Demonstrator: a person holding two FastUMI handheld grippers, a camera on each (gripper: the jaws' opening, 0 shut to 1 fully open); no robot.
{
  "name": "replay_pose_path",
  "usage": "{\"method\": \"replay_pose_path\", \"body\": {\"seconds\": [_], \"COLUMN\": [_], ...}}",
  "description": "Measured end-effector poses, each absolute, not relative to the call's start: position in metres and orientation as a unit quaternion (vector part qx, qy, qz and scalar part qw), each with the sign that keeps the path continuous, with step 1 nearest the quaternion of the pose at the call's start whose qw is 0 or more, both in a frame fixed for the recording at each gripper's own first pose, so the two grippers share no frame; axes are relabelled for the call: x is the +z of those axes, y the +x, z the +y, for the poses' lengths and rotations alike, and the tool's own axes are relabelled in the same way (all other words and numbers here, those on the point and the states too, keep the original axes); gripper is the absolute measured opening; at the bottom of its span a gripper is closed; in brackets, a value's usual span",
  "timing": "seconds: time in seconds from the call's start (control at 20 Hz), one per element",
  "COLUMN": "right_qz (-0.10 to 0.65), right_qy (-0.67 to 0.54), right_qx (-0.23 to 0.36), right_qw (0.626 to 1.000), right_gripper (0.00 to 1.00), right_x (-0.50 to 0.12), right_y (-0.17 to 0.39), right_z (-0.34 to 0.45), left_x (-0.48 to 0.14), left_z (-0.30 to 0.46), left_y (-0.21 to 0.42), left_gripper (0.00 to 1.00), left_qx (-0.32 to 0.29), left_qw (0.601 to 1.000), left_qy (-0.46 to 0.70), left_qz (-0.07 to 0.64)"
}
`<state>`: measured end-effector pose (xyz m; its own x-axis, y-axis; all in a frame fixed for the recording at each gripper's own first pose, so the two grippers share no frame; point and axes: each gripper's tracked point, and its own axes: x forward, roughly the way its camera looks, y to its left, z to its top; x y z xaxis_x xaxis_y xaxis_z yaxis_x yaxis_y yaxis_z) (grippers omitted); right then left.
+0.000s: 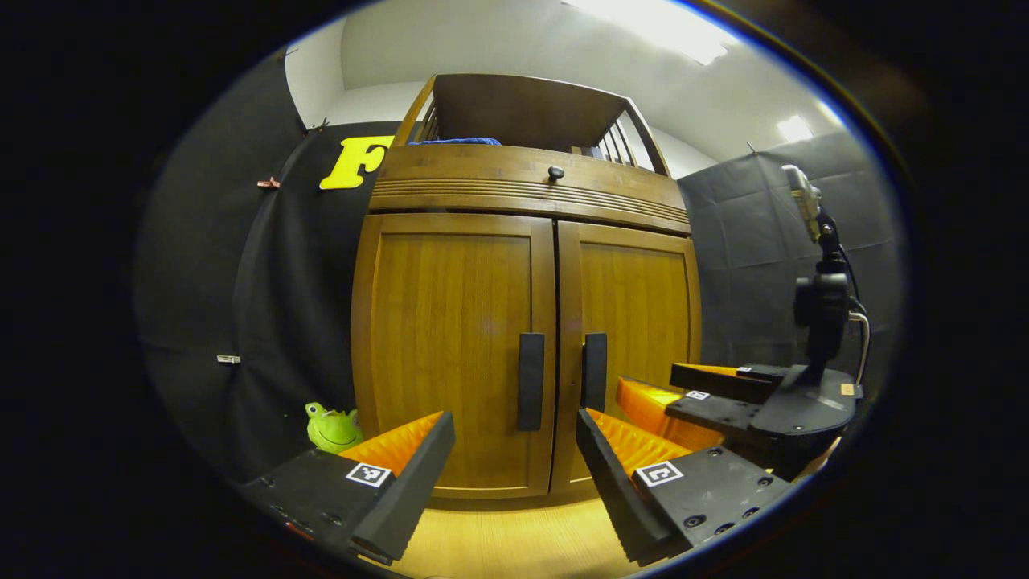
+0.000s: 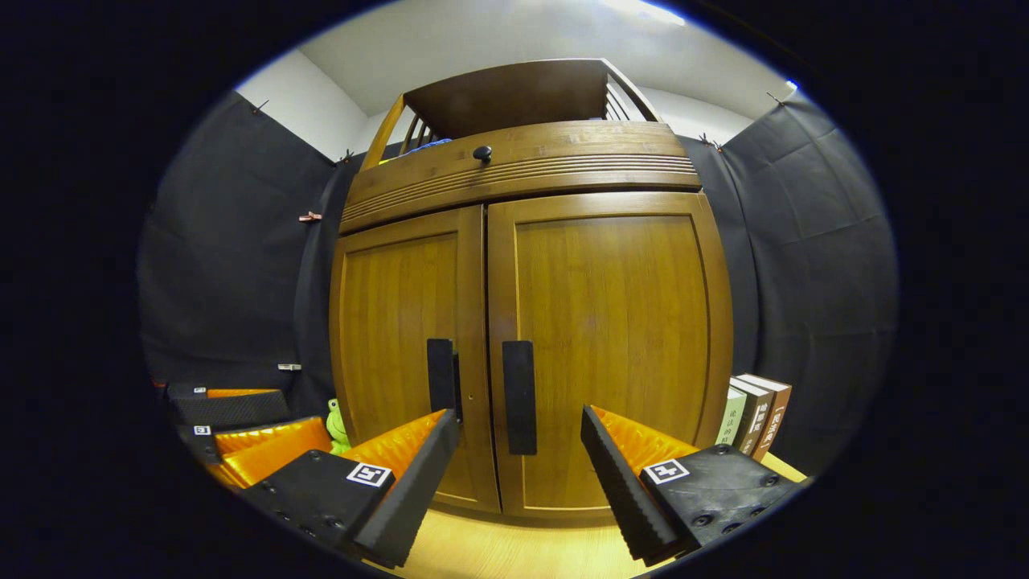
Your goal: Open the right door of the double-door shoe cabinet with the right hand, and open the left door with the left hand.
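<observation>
A wooden double-door shoe cabinet (image 1: 522, 193) stands ahead with both doors closed. The left door (image 1: 450, 338) and right door (image 1: 639, 297) each carry a dark vertical handle near the centre seam: left handle (image 1: 530, 381), right handle (image 1: 594, 371). My left gripper (image 1: 514, 442) is open, a short way in front of the left handle, touching nothing. In the right gripper view the cabinet (image 2: 522, 161) looms close; my right gripper (image 2: 521, 438) is open, with the right handle (image 2: 519, 396) just beyond its gap. The right gripper (image 1: 715, 394) also appears at the right of the left gripper view.
A green frog toy (image 1: 331, 428) sits on the floor left of the cabinet. Several books (image 2: 756, 414) stand against its right side. A drawer with a round knob (image 1: 555, 172) tops the doors. Light wooden floor (image 1: 514, 539) lies below the grippers.
</observation>
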<state>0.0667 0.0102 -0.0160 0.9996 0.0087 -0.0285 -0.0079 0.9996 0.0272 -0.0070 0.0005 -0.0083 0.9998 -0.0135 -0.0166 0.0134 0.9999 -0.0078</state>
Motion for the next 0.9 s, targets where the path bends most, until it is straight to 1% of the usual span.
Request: {"method": "replay_pose_path", "body": {"seconds": [0.1, 0.15, 0.2, 0.35, 0.4, 0.45, 0.5, 0.6, 0.65, 0.75, 0.8, 0.85, 0.9], "right_qz": [0.012, 0.016, 0.019, 0.021, 0.021, 0.019, 0.016, 0.015, 0.019, 0.030, 0.033, 0.037, 0.043], "right_qy": [0.006, 0.003, 0.001, -0.005, -0.010, -0.015, -0.018, -0.026, -0.024, -0.015, -0.013, -0.014, -0.015], "right_qx": [-0.004, -0.007, -0.008, -0.016, -0.021, -0.025, -0.027, -0.040, -0.041, -0.041, -0.046, -0.050, -0.052], "right_qw": [1.000, 1.000, 1.000, 1.000, 1.000, 0.999, 0.999, 0.999, 0.999, 0.999, 0.998, 0.998, 0.998], "right_gripper": [0.98, 1.00, 0.98, 0.98, 0.99, 0.95, 0.94, 0.93, 0.88, 0.89, 0.79, 0.67, 0.68], "right_x": [-0.020, -0.024, -0.026, -0.034, -0.035, -0.035, -0.035, -0.037, -0.040, -0.047, -0.050, -0.053, -0.055], "right_y": [0.081, 0.088, 0.095, 0.113, 0.117, 0.122, 0.129, 0.139, 0.143, 0.150, 0.154, 0.157, 0.158], "right_z": [0.011, 0.011, 0.012, 0.012, 0.011, 0.011, 0.012, 0.009, 0.009, 0.013, 0.012, 0.010, 0.009], "left_x": [-0.009, -0.012, -0.012, -0.014, -0.013, -0.014, -0.013, -0.013, -0.015, -0.018, -0.018, -0.021, -0.021], "left_z": [0.003, 0.003, 0.005, 0.007, 0.008, 0.008, 0.007, 0.008, 0.009, 0.010, 0.010, 0.011, 0.012], "left_y": [-0.007, -0.008, -0.008, -0.008, -0.008, -0.008, -0.008, -0.009, -0.011, -0.012, -0.012, -0.012, -0.013], "left_gripper": [0.95, 0.95, 0.95, 0.95, 0.95, 0.95, 0.94, 0.95, 0.95, 0.95, 0.95, 0.95, 0.95], "left_qx": [-0.008, -0.009, -0.009, -0.010, -0.010, -0.011, -0.013, -0.015, -0.017, -0.018, -0.019, -0.018, -0.018], "left_qw": [1.000, 1.000, 1.000, 1.000, 1.000, 1.000, 1.000, 1.000, 1.000, 1.000, 1.000, 1.000, 1.000], "left_qy": [-0.003, -0.003, -0.004, -0.004, -0.003, -0.001, 0.000, 0.000, -0.001, -0.004, -0.005, -0.005, -0.005], "left_qz": [0.008, 0.009, 0.009, 0.011, 0.012, 0.012, 0.011, 0.010, 0.010, 0.013, 0.015, 0.017, 0.019]}}
